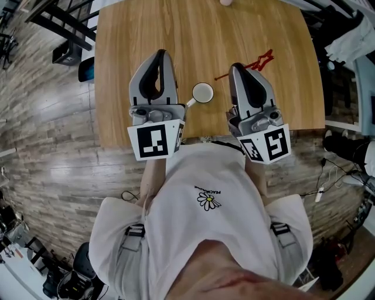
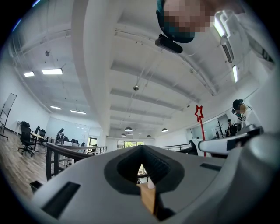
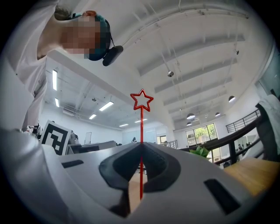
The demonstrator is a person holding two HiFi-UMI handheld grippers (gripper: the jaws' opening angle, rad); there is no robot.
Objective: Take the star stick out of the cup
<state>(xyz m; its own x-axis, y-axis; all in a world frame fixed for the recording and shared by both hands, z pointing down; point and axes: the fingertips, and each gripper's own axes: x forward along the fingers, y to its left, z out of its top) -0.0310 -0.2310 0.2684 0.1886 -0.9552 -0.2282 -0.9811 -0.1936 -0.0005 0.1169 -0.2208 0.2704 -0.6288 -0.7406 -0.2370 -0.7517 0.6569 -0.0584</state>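
Note:
A white cup [image 1: 202,92] stands on the wooden table [image 1: 152,29], between my two grippers and with nothing in it. My right gripper [image 1: 237,67] is shut on the thin red star stick [image 1: 259,60], which juts out past the fingertips to the right of the cup. In the right gripper view the stick runs up through the closed jaws of the right gripper [image 3: 141,146], with the star stick's outline star [image 3: 141,100] above. My left gripper [image 1: 161,54] hovers left of the cup, shut and holding nothing. The left gripper view shows the left gripper [image 2: 141,148] and the star stick [image 2: 199,113] at right.
The table's near edge lies just under both grippers, against the person's white shirt. A small pale object [image 1: 225,2] sits at the table's far edge. Dark furniture [image 1: 64,35] stands on the wood floor at left, and cables and gear [image 1: 345,146] lie at right.

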